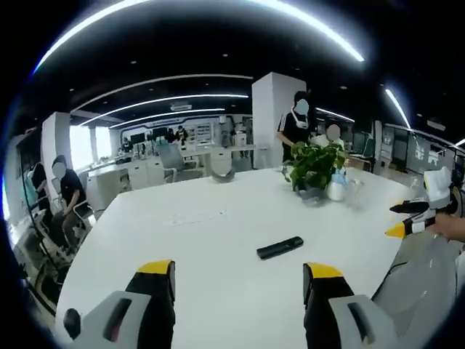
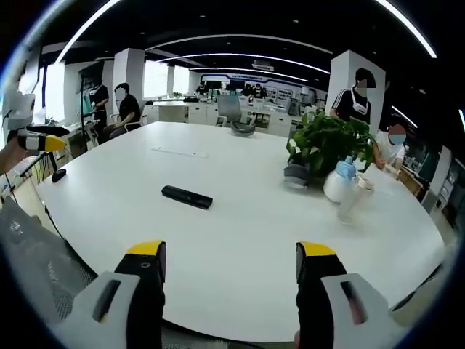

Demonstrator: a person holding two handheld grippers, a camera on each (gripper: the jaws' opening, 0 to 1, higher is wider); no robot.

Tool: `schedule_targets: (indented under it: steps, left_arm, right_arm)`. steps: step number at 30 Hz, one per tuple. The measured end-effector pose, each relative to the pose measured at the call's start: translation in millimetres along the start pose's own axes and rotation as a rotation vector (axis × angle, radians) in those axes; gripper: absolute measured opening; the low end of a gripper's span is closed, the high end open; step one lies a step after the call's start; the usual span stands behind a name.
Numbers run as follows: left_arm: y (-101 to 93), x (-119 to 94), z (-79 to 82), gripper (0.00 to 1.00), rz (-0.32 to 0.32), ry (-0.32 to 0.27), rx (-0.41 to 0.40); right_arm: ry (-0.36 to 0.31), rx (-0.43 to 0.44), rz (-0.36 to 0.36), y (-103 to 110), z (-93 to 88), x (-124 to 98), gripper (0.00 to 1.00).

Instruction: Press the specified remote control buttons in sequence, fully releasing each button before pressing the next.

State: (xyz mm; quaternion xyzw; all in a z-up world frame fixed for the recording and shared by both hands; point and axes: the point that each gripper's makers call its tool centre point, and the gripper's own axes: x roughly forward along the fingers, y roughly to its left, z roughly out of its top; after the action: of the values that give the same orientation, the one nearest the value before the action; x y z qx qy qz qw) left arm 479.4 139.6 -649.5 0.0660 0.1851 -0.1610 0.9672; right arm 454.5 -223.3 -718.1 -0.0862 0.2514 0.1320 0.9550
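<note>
Left gripper view: the left claw [image 1: 240, 280] hangs wide apart and empty over the white tabletop [image 1: 218, 305], and the remote control [image 1: 280, 247] lies just ahead, slightly right of centre, long axis slanting up to the right. The right claw [image 1: 407, 218] pokes in from the right edge.

Right gripper view: the right claw [image 2: 229, 262] gapes wide too (nothing held); here the remote control [image 2: 187, 196] sits farther off, ahead-left. The left looks nearer. This view adds a potted plant [image 2: 327, 145] and a white jug [image 2: 340, 183] well clear.

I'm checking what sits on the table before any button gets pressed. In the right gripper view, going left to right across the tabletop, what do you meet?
Slim black remote control → leafy green potted plant → round white spray bottle with a blue top.
</note>
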Motion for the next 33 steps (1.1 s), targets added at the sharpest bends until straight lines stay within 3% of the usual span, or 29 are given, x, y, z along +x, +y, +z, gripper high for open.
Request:
schedule_targets:
  steps: [7, 14, 19, 23, 30, 33]
  left_arm:
    - [-5.5, 21.2, 18.7, 0.71, -0.071, 0.012, 0.052]
    - [-23.7, 54.2, 31.7, 0.63, -0.167, 0.05, 0.175]
    - [-34.1, 77.6, 29.1, 0.61, -0.238, 0.115, 0.261]
    - [-42.1, 96.9, 31.1, 0.59, -0.277, 0.129, 0.307]
    - [-56.8, 123.2, 21.0, 0.59, -0.364, 0.207, 0.485]
    - [-63.8, 134.9, 12.3, 0.59, -0.41, 0.24, 0.523]
  right_arm:
    - [0.015, 0.004, -0.009, -2.4, -3.1, 1.2, 0.74]
    - [0.027, -0.005, -0.006, -1.4, -5.3, 2.0, 0.74]
    - [0.036, 0.002, -0.005, -2.1, -6.9, 2.1, 0.72]
    - [0.037, 0.012, -0.007, -3.5, -7.7, 2.4, 0.71]
    - [0.07, 0.024, 0.001, -3.5, -13.2, 3.8, 0.7]
    - [0.095, 0.044, 0.006, -2.9, -17.0, 3.8, 0.67]
